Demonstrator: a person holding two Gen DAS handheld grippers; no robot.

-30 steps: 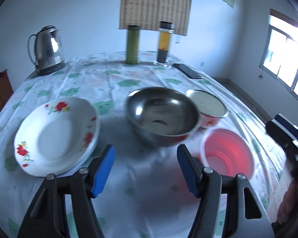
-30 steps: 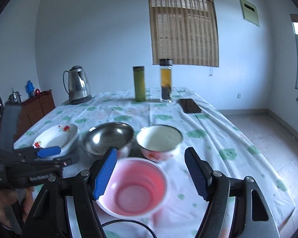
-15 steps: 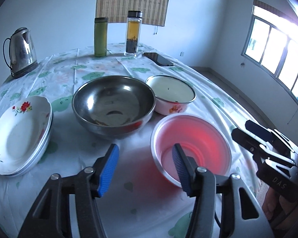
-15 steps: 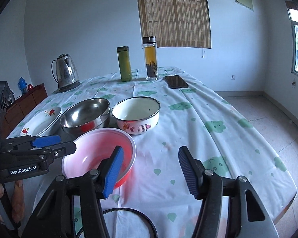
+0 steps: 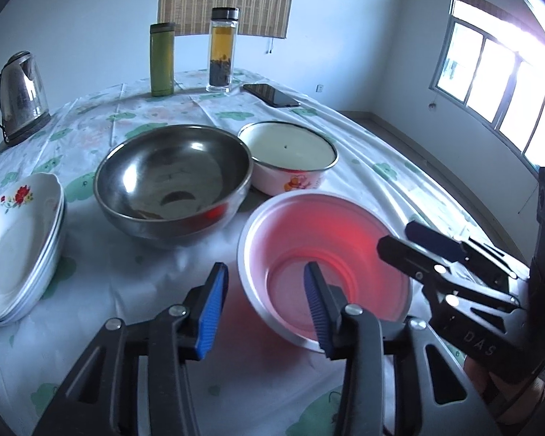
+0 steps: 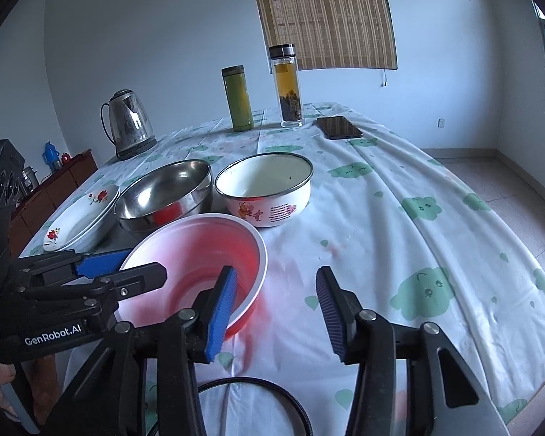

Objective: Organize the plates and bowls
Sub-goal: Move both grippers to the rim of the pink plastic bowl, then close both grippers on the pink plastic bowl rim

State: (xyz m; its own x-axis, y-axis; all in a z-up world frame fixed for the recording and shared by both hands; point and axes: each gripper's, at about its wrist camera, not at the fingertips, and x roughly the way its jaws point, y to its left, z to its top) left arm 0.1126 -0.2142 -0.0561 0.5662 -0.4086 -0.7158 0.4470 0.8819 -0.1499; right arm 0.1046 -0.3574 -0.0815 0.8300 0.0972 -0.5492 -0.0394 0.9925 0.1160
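Note:
A pink plastic bowl (image 5: pixel 323 261) (image 6: pixel 200 250) stands on the tablecloth nearest me. My left gripper (image 5: pixel 265 305) (image 6: pixel 141 265) straddles its left rim, one blue pad inside and one outside. Its jaws are closing, with a gap still showing on each side of the rim. My right gripper (image 6: pixel 276 309) (image 5: pixel 398 238) straddles the opposite rim the same way, closing, pads apart from the wall. Behind the pink bowl are a steel bowl (image 5: pixel 174 181) (image 6: pixel 163 192) and a white enamel bowl (image 5: pixel 290 156) (image 6: pixel 265 189). Stacked flowered plates (image 5: pixel 18 247) (image 6: pixel 80 218) lie at the left.
At the far end stand a kettle (image 5: pixel 18 94), a green flask (image 5: pixel 161 60), a glass tea bottle (image 5: pixel 221 51) and a phone (image 5: pixel 270 95). The table (image 6: pixel 436 254) falls away to the floor on the right. A black cable (image 6: pixel 258 388) loops near me.
Both grippers came down and in toward the pink bowl while their jaws narrowed. Each now has one finger inside the bowl and one outside.

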